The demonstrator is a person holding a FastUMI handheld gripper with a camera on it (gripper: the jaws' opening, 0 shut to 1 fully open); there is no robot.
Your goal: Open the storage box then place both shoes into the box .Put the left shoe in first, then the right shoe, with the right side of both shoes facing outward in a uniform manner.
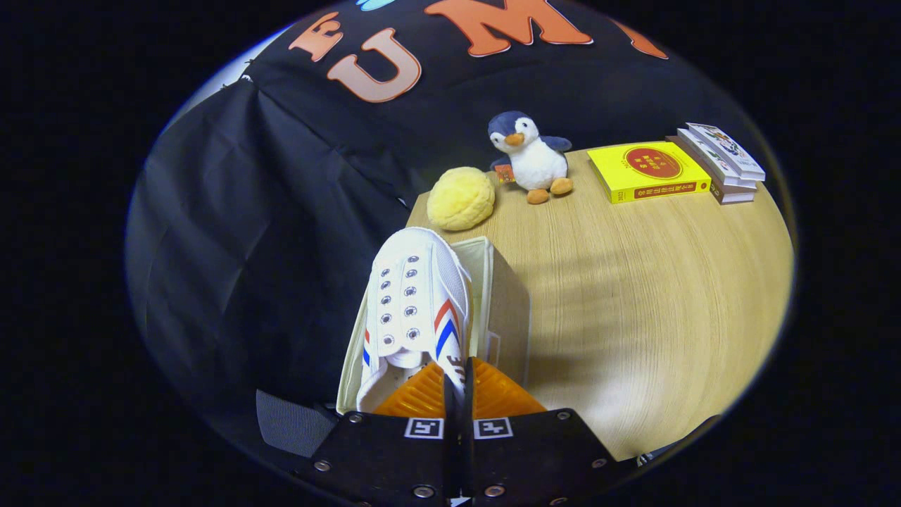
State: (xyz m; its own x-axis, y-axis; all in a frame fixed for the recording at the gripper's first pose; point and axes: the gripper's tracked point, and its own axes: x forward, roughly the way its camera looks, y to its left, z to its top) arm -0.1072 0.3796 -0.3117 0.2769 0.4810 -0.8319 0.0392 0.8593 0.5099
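A white sneaker [415, 296] with red and blue stripes hangs toe-forward over the open beige storage box [503, 303], which stands at the wooden table's left edge. My gripper [459, 384] is shut on the shoe's heel collar, both fingers pressed against the thin rim. The shoe's striped side faces right, toward the box's inner wall. The shoe covers most of the box's inside, so I cannot tell whether another shoe lies in there.
Beyond the box lie a yellow fluffy ball [461, 198] and a plush penguin [531, 156]. A yellow book [647, 170] and a small stack of books [725, 160] rest at the far right. The table [654, 303] spreads to the right of the box.
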